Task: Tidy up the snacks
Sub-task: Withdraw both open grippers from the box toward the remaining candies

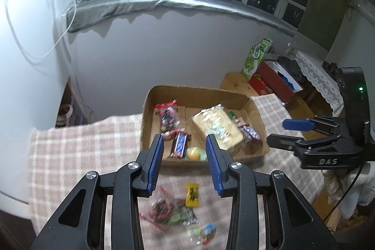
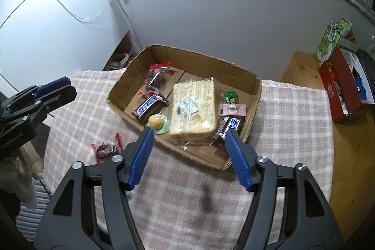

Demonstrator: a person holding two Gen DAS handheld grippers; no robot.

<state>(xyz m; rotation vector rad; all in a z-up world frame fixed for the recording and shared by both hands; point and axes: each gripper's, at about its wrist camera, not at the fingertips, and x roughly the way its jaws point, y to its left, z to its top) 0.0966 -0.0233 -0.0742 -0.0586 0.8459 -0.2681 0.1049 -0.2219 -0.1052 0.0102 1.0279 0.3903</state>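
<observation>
My right gripper [image 2: 189, 135] hangs over the checked cloth [image 2: 293, 123] with its blue pads apart and nothing between them. Ahead sits the cardboard box [image 2: 187, 55] — inside it a big wrapped slab of crackers [image 2: 194, 107], a dark bar with a blue label [image 2: 148, 107], a yellow sweet [image 2: 155, 121] and a pink packet [image 2: 232, 109]. Outside it, a red-wrapped snack [image 2: 105, 148] lies on the cloth. My left gripper [image 2: 50, 88] shows at the left edge, well apart from the box.
</observation>
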